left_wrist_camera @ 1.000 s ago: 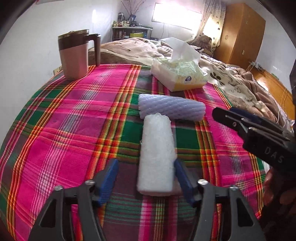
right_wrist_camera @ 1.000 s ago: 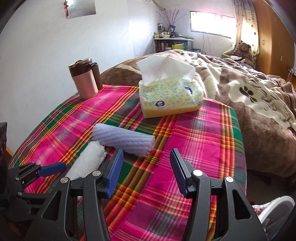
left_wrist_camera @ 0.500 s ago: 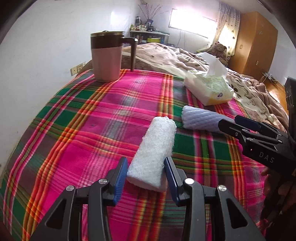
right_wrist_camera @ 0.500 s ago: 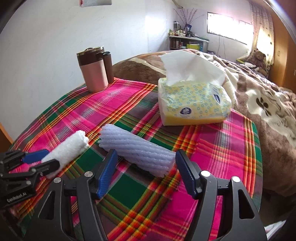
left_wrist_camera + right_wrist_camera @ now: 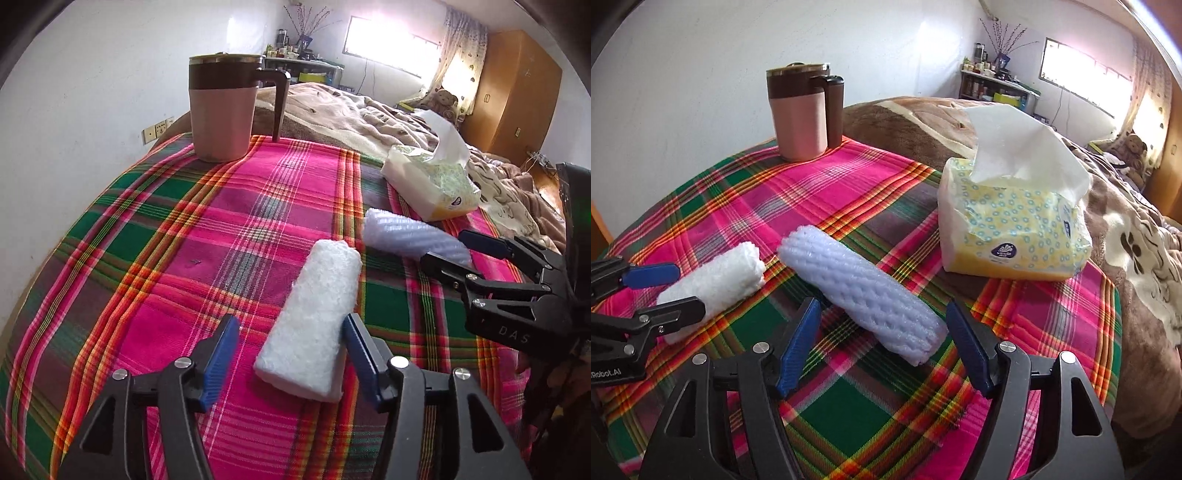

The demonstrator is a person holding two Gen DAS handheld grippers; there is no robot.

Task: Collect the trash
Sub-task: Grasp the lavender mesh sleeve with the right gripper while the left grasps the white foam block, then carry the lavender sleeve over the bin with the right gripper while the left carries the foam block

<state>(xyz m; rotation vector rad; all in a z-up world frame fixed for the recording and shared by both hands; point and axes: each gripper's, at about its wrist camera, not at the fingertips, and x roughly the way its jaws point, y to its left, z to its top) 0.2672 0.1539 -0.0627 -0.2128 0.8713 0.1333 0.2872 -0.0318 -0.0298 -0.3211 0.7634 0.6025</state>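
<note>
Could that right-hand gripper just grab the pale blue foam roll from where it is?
Probably yes: the right gripper is open, its near end of the blue foam roll lies between the fingers, nothing blocking.

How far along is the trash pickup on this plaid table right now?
Nothing looks collected yet. In hand: the open left gripper straddles the white foam roll, and the open right gripper brackets the pale lavender foam net sleeve; both pieces lie on the plaid tablecloth. Left: close, lift and bin both.

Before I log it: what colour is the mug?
Pink with a brown top; right wrist view.
</note>
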